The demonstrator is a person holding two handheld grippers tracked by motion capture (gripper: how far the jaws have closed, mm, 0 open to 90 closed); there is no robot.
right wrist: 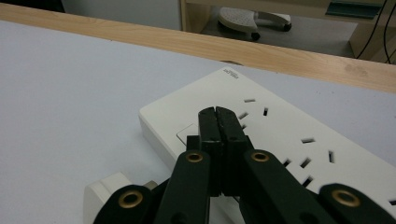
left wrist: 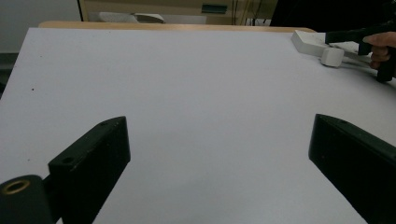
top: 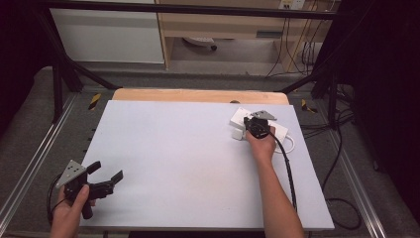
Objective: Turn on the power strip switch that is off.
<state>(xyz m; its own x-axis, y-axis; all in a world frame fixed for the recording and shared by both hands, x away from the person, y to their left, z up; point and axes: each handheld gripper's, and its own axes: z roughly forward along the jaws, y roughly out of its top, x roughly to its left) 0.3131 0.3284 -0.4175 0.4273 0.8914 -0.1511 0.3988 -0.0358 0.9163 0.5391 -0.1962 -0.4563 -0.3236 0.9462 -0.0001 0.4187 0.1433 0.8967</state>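
Your right gripper (right wrist: 218,116) is clenched with its jaws together over the white power strip (right wrist: 280,135), which lies at the far right of the table (top: 188,163), near its back edge. Your hand hides part of the strip from above. The white plug (left wrist: 332,56) lies just beside the strip. Your left gripper (top: 106,181) stands released near the front left corner, with broad bare table ahead.

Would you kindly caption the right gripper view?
Shut right gripper poised over a white power strip, white plug beside it.
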